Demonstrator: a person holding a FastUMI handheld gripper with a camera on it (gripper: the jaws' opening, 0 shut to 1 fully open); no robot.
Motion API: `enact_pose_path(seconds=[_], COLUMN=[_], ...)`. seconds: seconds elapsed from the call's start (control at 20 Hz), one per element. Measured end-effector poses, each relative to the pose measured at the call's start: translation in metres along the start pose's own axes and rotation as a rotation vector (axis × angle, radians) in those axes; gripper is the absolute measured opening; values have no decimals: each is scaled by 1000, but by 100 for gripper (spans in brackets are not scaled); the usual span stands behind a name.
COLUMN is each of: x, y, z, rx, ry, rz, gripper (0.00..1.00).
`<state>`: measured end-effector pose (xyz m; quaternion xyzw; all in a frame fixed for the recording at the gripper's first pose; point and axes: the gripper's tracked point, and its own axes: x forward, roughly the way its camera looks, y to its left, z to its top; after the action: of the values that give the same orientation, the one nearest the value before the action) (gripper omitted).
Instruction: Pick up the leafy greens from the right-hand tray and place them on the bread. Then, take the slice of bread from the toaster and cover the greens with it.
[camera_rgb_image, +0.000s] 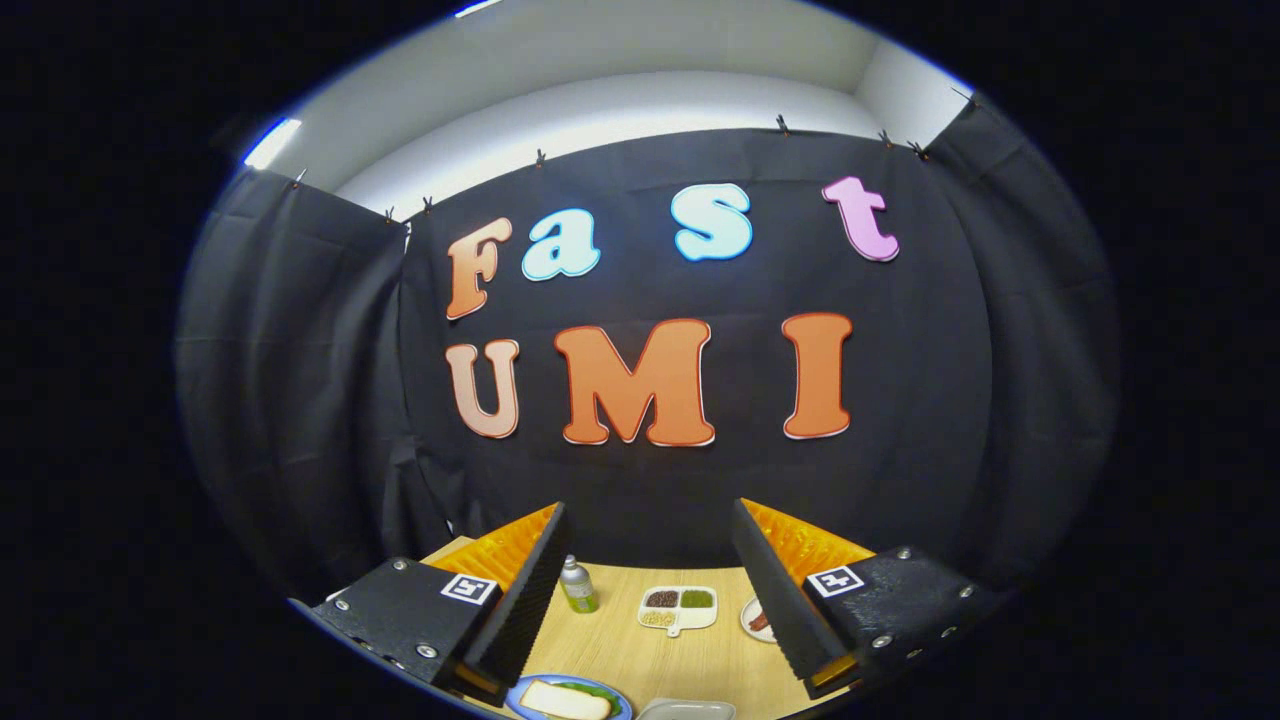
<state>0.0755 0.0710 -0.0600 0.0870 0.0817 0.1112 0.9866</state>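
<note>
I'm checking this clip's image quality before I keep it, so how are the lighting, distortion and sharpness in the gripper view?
Gripper view: strong fisheye bending, so the booth's ceiling and wall curve. Light is bright on the ceiling and dim on the table. The open claw, holding nothing, looks sharp. The small bottle, divided dish and blue plate with bread over greens are tiny and low in detail.

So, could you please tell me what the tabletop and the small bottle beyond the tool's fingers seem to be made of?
The tabletop looks like pale wood or wood-look laminate: faint straight grain, matt. The small bottle looks like silvery metal with a green label band; too small to be sure. The tool hangs open above them, gripping nothing.
</note>
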Motion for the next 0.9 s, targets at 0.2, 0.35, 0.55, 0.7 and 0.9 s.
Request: enact_pose_path(seconds=[0.2, 0.35, 0.55, 0.7, 0.9], x=[-4, -12, -16, -22, -27], y=[-2, 1, 6, 2, -1], z=[28, 46, 58, 67, 76], rx=[-48, -79, -88, -84, -97], ry=[-70, -118, -145, -153, -158], rz=[-34, -33, -25, -33, -49], gripper=[97, 97, 97, 97, 97])
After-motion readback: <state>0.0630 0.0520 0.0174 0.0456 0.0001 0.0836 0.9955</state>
